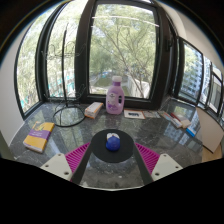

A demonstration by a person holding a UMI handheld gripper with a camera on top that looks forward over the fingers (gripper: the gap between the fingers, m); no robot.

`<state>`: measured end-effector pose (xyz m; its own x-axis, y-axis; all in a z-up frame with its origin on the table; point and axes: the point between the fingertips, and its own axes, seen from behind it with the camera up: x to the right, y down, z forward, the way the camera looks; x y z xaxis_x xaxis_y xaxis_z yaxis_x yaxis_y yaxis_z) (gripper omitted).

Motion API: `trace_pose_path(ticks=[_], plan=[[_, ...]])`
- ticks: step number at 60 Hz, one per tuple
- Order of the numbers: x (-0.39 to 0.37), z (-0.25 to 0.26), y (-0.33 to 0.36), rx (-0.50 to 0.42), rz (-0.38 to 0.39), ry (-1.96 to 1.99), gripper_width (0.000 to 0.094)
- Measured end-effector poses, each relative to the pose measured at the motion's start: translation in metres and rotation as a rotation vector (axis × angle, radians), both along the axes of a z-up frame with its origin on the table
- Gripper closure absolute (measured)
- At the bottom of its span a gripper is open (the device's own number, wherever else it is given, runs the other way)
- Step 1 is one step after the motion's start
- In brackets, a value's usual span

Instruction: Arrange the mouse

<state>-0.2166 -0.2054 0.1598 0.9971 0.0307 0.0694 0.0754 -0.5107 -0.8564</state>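
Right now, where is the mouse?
In the gripper view the mouse stands on the table between the open gripper's pink pads, with gaps either side, nearer than the pink bottle.

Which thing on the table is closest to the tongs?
The black mouse with the blue wheel is closest; it sits between the open tongs. The pink bottle and yellow box sit farther off.
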Motion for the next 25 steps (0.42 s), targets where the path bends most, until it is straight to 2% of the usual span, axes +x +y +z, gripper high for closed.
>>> trace_pose_path(ticks=[12,25], plan=[[-0.008,0.008,-0.058,-0.012,-0.01,0.022,0.0082],[-0.012,0.017,-0.083,-0.006,-0.012,0.014,0.0083]])
